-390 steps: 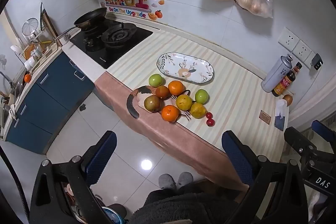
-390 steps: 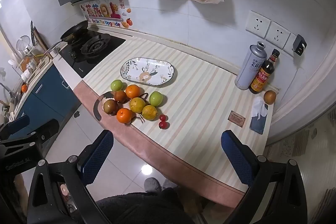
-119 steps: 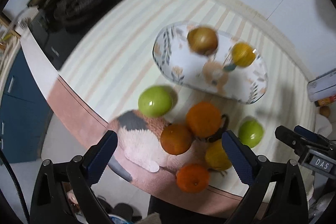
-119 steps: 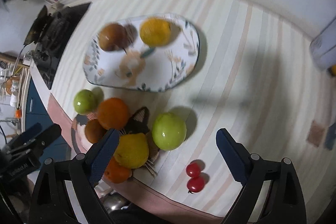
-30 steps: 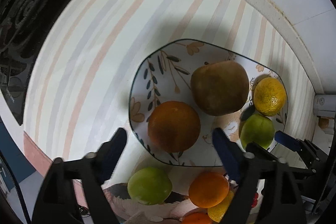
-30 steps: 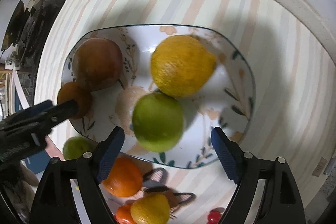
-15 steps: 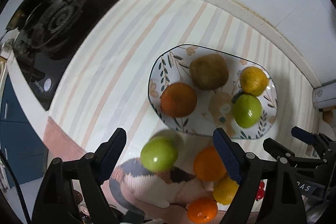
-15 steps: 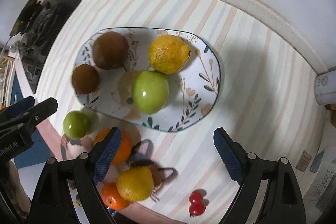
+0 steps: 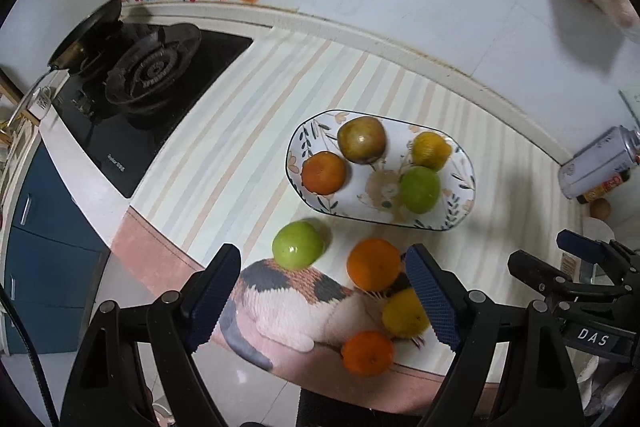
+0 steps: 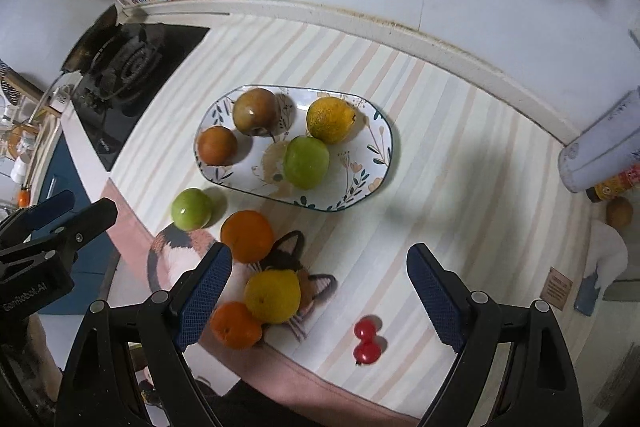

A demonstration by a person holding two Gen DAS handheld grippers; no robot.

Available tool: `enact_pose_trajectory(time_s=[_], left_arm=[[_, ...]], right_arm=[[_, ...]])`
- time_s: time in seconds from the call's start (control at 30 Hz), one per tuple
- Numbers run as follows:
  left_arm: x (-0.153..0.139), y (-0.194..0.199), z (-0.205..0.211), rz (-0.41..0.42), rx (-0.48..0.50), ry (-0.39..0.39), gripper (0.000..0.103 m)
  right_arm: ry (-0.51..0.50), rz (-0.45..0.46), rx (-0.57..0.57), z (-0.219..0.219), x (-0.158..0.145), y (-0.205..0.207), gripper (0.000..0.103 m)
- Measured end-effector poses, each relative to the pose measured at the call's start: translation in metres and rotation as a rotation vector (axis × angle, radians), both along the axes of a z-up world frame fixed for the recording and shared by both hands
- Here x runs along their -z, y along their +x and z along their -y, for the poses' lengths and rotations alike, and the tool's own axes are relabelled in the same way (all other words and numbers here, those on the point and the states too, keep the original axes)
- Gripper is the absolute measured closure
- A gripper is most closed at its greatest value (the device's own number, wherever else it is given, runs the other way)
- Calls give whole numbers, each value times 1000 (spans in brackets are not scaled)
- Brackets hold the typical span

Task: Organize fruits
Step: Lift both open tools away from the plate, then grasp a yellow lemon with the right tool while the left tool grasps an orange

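A floral oval plate (image 9: 460, 203) (image 10: 376, 163) on the striped counter holds a brown fruit (image 9: 361, 139), a dark orange fruit (image 9: 323, 173), a yellow lemon (image 9: 431, 151) and a green apple (image 9: 420, 189). In front of it lie a green apple (image 9: 297, 245) (image 10: 191, 209), an orange (image 9: 373, 264) (image 10: 247, 235), a yellow fruit (image 9: 404, 313) (image 10: 273, 295) and a small orange (image 9: 367, 353) (image 10: 235, 325) on a cat-shaped mat (image 9: 288, 303). Two cherry tomatoes (image 10: 366, 343) lie to the right. My left gripper (image 9: 324, 301) and right gripper (image 10: 318, 301) hover open and empty above the loose fruit.
A black gas stove (image 9: 144, 75) with a pan sits at the left. A grey can (image 9: 596, 163) and a sauce bottle (image 10: 616, 187) stand at the right by the wall. The counter's front edge (image 9: 152, 251) drops to the floor and blue cabinets (image 9: 36, 259).
Both grippers have pulled back and up from the plate, open and empty. The dark orange fruit and the green apple now lie on the plate, let go.
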State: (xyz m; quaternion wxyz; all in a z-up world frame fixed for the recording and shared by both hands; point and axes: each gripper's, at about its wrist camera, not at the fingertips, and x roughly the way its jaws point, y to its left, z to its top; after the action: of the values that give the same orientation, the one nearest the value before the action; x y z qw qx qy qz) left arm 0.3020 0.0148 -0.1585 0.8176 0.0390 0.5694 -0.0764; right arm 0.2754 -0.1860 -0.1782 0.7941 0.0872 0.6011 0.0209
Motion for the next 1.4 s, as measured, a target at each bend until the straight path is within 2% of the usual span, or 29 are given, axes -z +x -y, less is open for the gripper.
enact_pose_trajectory(time_s=[0.27, 0.47, 0.6, 0.73, 0.77, 0.8, 0.87, 1.07, 1.13, 1.27, 1.33, 1.4], left_arm=[[-25, -36, 4, 39, 21, -33, 19], [-35, -51, 6, 55, 23, -53, 19], [-33, -55, 4, 49, 13, -59, 19], [-21, -55, -3, 34, -9, -66, 18], [-14, -54, -4, 28, -12, -55, 6], [-8, -54, -6, 22, -17, -43, 1], [7, -54, -10, 9, -28, -22, 1], [73, -60, -18, -123, -72, 68, 1], [89, -63, -22, -161, -89, 98, 1], [111, -70, -27, -202, -111, 129, 1], [117, -72, -27, -213, -110, 139, 1], [123, -75, -24, -227, -102, 141, 1]], right_arm=[[-5, 80, -9, 4, -43, -40, 12], [23, 95, -4, 5, -54, -55, 12], [43, 86, -2, 5, -52, -59, 12], [99, 24, 1, 4, -28, -56, 12], [119, 6, 0, 3, -20, -55, 12], [140, -15, -2, 2, -10, -53, 12], [183, -67, 0, 0, 16, -49, 12], [304, -222, 20, -18, 98, -32, 12], [329, -265, 32, -27, 123, -26, 16], [323, -325, 33, -45, 159, -14, 27], [282, -340, 27, -54, 172, -9, 36], [259, -329, 20, -57, 176, -8, 37]])
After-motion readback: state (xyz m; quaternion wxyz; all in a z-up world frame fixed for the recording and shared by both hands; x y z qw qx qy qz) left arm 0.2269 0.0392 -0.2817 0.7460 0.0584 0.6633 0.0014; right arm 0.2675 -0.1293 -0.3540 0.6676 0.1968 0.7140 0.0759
